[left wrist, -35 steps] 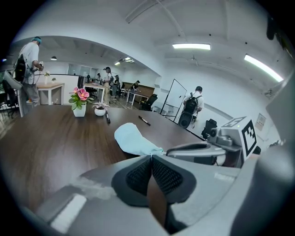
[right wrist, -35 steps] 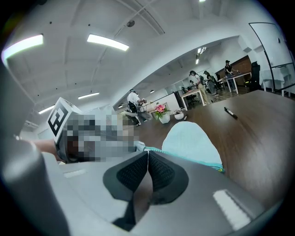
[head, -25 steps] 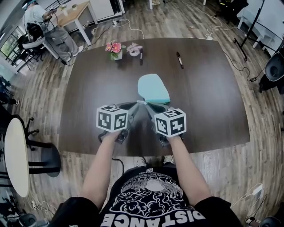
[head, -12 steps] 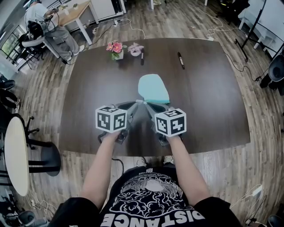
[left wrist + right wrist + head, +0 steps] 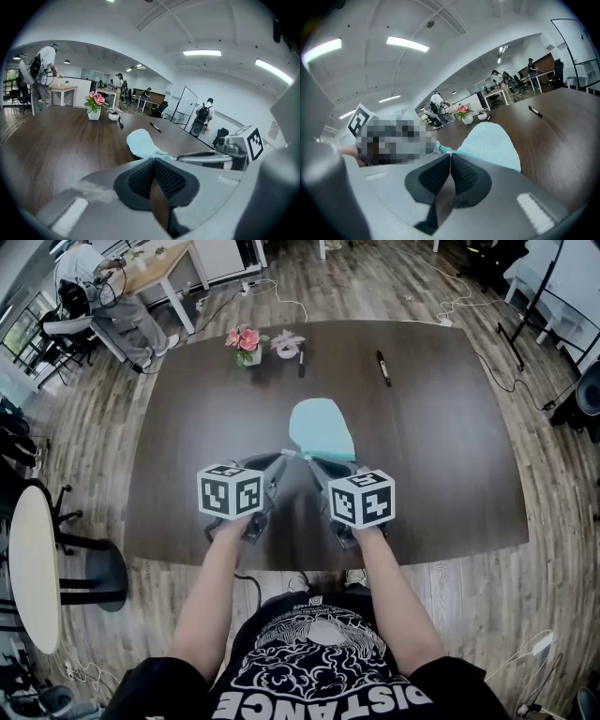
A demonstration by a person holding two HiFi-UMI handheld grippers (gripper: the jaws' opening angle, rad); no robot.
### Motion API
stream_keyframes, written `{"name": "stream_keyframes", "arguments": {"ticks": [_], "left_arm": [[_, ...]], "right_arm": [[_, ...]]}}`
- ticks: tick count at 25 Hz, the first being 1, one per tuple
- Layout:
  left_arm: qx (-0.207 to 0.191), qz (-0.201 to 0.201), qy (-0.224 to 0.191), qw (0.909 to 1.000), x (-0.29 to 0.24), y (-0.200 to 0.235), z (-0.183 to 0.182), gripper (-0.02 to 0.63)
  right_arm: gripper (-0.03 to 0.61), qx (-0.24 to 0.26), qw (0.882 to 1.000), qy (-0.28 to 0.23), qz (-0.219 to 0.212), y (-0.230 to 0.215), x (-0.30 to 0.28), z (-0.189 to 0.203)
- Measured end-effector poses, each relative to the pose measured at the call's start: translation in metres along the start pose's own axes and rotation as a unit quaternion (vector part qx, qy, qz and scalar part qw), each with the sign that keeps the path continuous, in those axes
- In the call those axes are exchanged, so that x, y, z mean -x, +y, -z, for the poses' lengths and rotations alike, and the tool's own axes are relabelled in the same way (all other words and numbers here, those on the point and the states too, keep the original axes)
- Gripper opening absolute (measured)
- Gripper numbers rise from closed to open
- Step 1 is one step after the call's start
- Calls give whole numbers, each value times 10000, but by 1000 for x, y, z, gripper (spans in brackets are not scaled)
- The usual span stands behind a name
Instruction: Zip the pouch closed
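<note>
A light teal pouch (image 5: 322,426) lies on the dark brown table (image 5: 187,418), long axis pointing away from me. Both grippers meet at its near end. My left gripper (image 5: 279,459) is shut, its tips at the pouch's near left corner; in the left gripper view the pads (image 5: 153,160) meet just before the pouch (image 5: 139,142). My right gripper (image 5: 312,463) is shut too, and a thin teal zipper tab (image 5: 172,157) runs from the pouch's corner into its tip (image 5: 185,157). In the right gripper view the pouch (image 5: 492,143) spreads just beyond the closed jaws (image 5: 450,155). The pinch points themselves are hidden.
At the table's far side stand a small pot of pink flowers (image 5: 244,343), a white dish (image 5: 284,341) and two dark markers (image 5: 300,360) (image 5: 382,367). A round white table (image 5: 33,568) and chair stand at the left. Cables run over the wooden floor.
My left gripper has shifted slightly to the left, and the pouch's near end has shifted a little left with it. The right gripper has stayed where it was.
</note>
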State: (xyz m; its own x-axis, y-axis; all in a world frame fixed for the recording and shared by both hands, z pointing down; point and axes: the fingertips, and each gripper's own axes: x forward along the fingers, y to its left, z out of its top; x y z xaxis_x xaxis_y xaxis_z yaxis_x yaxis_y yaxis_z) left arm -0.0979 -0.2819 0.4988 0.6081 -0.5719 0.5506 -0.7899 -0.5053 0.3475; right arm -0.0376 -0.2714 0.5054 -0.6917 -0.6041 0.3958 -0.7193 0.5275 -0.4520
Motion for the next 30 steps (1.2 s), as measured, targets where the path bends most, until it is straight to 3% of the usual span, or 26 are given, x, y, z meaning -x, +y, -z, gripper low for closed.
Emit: {"name": "stream_keyframes", "arguments": {"ticks": [30], "left_arm": [[328, -347, -193, 9987, 10, 21, 1, 8]], "right_arm": [[6, 64, 9999, 83, 120, -6, 3, 5]]}}
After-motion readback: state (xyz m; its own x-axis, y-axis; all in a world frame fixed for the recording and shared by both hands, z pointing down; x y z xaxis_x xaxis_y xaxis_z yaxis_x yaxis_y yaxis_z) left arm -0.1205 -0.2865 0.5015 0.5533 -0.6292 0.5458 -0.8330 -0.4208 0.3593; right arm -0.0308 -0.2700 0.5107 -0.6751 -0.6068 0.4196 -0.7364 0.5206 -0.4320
